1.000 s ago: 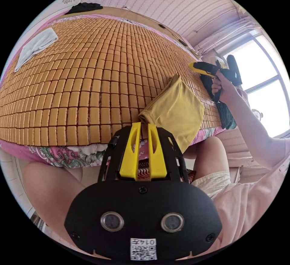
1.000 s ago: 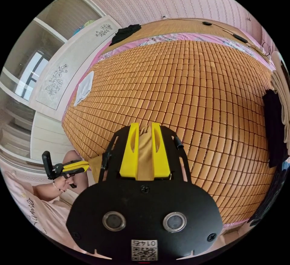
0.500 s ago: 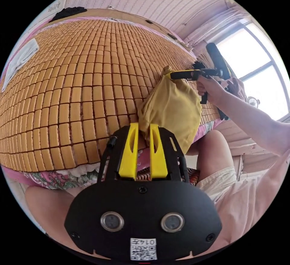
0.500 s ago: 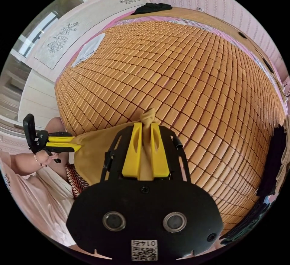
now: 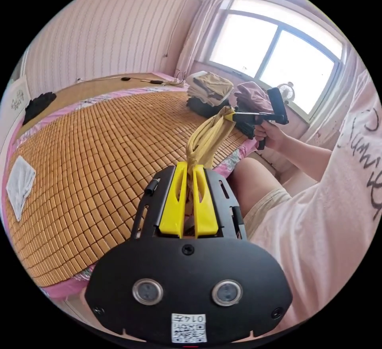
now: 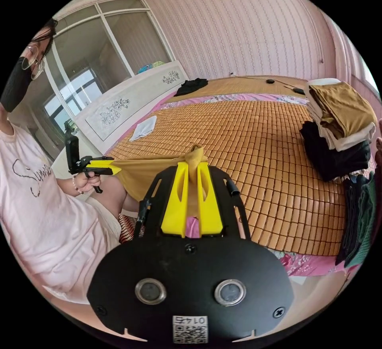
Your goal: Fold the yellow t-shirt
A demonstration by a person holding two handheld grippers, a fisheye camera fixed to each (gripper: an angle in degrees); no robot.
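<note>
The yellow t-shirt (image 5: 209, 138) hangs in the air as a bunched band stretched between both grippers, above the near edge of the bed. In the left gripper view, my left gripper (image 5: 190, 165) is shut on one end of it, and the right gripper (image 5: 231, 115), held in a hand, pinches the other end. In the right gripper view, my right gripper (image 6: 191, 165) is shut on a gathered corner of the yellow t-shirt (image 6: 151, 168). The cloth runs leftward from there to the left gripper (image 6: 116, 169).
A tiled bamboo mat (image 6: 254, 138) covers the bed. A stack of folded clothes (image 6: 338, 126) sits at its right side, with dark garments (image 6: 358, 214) beside it. A white cloth (image 6: 145, 126) and a black item (image 6: 191, 84) lie further off. The person sits at the bed's edge.
Both grippers have lifted the shirt off the bed edge, and it has gone from a flat folded panel to a taut bunched strip. Both cameras have swung upward toward the room.
</note>
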